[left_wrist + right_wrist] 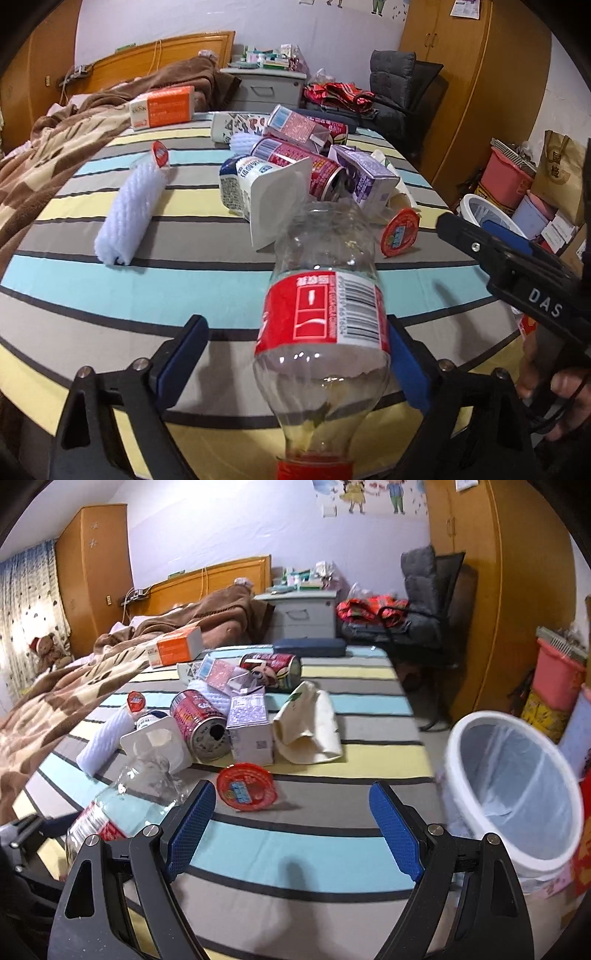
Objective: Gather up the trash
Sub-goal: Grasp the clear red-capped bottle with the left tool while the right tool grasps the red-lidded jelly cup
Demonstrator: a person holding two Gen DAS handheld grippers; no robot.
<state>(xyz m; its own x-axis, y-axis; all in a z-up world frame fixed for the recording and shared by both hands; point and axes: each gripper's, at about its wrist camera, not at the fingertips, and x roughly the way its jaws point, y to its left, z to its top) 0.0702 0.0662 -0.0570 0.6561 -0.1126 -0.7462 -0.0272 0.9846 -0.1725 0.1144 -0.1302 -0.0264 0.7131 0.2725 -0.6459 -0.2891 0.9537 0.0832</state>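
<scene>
Above the striped bed point(110, 295), the left claw point(295, 354) is spread around the bottle point(325, 314), only its right pad touching. The right claw point(291, 827) is spread and empty, beside the bin point(517, 786).

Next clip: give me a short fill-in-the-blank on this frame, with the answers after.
1. The bottle between the left gripper fingers has a ____ label.
2. The right gripper is open and holds ____.
3. The white bin stands ____ the bed, on the side of the right gripper.
4. The purple carton lies between the can and the cream ____.

Answers: red; nothing; beside; bag
</scene>
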